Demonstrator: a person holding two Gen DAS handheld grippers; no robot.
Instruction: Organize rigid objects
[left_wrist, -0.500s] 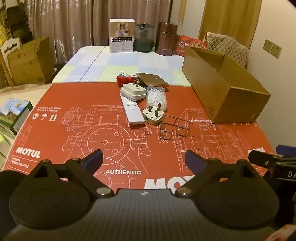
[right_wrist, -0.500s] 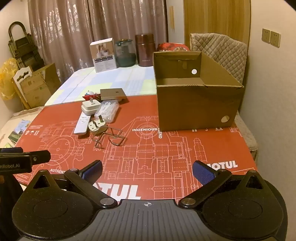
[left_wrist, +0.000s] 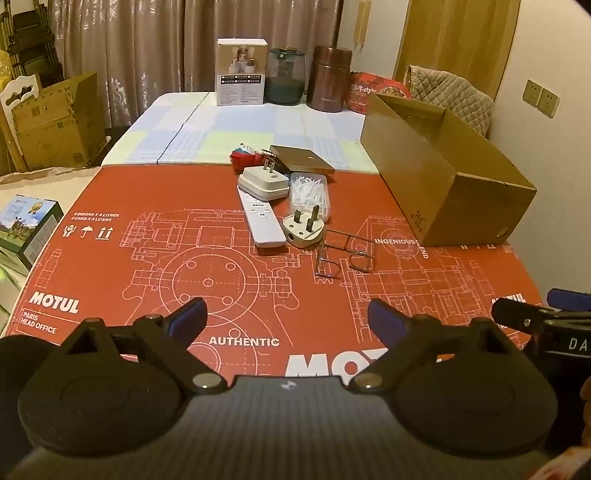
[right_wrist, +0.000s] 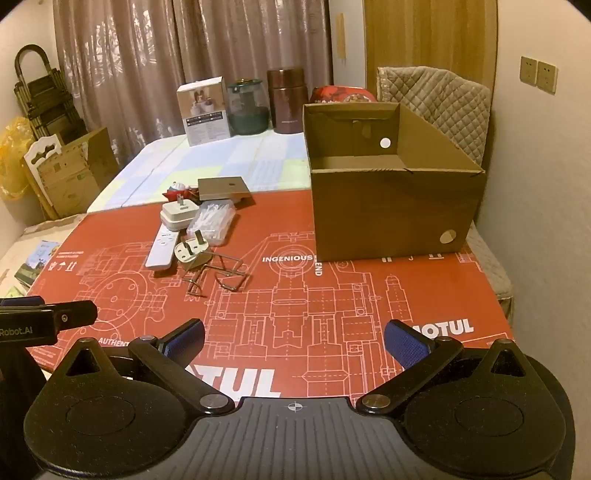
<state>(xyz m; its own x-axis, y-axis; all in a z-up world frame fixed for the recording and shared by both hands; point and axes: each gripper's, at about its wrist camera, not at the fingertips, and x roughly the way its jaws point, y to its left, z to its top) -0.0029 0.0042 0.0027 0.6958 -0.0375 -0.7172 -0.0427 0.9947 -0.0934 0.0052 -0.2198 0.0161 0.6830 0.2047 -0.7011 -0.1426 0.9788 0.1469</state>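
A small pile lies mid-mat: a white remote, a white three-pin plug, a white adapter, a clear box of white picks, a wire rack, a flat brown box and a red figurine. An open-topped cardboard box stands to their right. My left gripper and right gripper hang open over the mat's near edge, with nothing between their fingers.
The red printed mat covers the near table. At the far end stand a white carton, a dark glass jar and a brown canister. A quilted chair sits behind the box, cardboard at left.
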